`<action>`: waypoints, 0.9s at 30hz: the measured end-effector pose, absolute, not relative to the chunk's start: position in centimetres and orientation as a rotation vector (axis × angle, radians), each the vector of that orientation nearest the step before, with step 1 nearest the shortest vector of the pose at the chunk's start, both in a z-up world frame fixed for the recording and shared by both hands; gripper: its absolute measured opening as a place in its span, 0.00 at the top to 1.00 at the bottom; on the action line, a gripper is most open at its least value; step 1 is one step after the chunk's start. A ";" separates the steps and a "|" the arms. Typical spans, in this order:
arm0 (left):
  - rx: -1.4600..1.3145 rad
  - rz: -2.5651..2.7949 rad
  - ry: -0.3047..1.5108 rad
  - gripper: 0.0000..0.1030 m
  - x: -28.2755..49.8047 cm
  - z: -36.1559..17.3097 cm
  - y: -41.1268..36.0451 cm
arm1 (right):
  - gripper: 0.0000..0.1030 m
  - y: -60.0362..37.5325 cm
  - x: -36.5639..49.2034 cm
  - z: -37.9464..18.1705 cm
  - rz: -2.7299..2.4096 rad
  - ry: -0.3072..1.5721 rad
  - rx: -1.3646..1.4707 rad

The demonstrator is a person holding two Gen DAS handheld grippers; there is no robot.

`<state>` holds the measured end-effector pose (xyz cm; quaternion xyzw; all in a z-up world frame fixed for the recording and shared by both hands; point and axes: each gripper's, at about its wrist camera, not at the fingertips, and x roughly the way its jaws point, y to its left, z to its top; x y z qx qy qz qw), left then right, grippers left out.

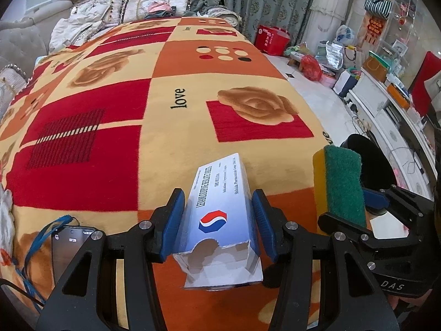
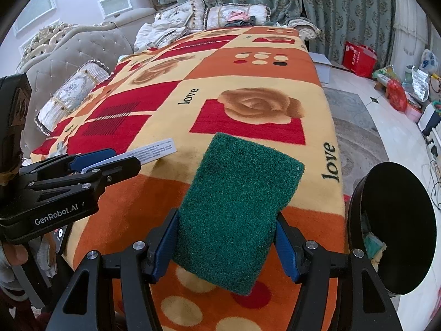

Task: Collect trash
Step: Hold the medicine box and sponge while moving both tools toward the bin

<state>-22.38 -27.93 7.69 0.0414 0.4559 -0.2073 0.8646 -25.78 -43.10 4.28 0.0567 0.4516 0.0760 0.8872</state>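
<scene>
black tongs (image 1: 219, 226) with blue ribbed pads, silver screws, white "genrobot.ai" lettering

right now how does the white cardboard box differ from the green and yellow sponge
The white cardboard box is stiff, printed and torn open at one end, clamped in the left gripper. The green and yellow sponge is soft, unprinted and whole, clamped in the right gripper. Both are held above the patterned blanket.

The blanket (image 1: 154, 143) bore the word "love" repeatedly; the left gripper (image 2: 110, 162) housing read "GenRobot.AI"; the right gripper (image 1: 355, 204) body showed "DAS"
</scene>
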 end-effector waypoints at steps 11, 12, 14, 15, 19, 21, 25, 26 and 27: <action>0.076 -0.489 0.955 0.65 -22.5 8.8 -30.3 | 0.39 -46.2 -27.1 5.1 0.099 0.910 0.149; 0.074 -0.491 0.960 0.65 -22.4 8.7 -30.4 | 0.39 -46.6 -27.2 5.2 0.094 0.909 0.155; 0.076 -0.490 0.969 0.65 -22.3 8.4 -30.6 | 0.39 -47.2 -27.4 5.1 0.083 0.910 0.166; 0.073 -0.489 0.974 0.65 -22.3 8.2 -30.5 | 0.39 -47.4 -27.6 5.0 0.079 0.911 0.171; 0.015 -0.512 1.025 0.64 -22.1 7.2 -29.1 | 0.39 -47.6 -27.8 4.8 0.083 0.915 0.178; 0.010 -0.498 1.048 0.54 -22.0 6.5 -28.6 | 0.39 -47.6 -27.7 4.8 0.087 0.916 0.179; -0.009 -0.532 1.107 0.47 -22.3 4.8 -28.4 | 0.39 -47.6 -27.6 4.8 0.093 0.909 0.187; 0.005 -0.536 1.117 0.46 -22.5 4.4 -28.7 | 0.39 -47.6 -27.6 4.7 0.094 0.909 0.188; 0.019 -0.538 1.123 0.46 -22.7 4.1 -29.0 | 0.39 -47.6 -27.6 4.7 0.094 0.910 0.187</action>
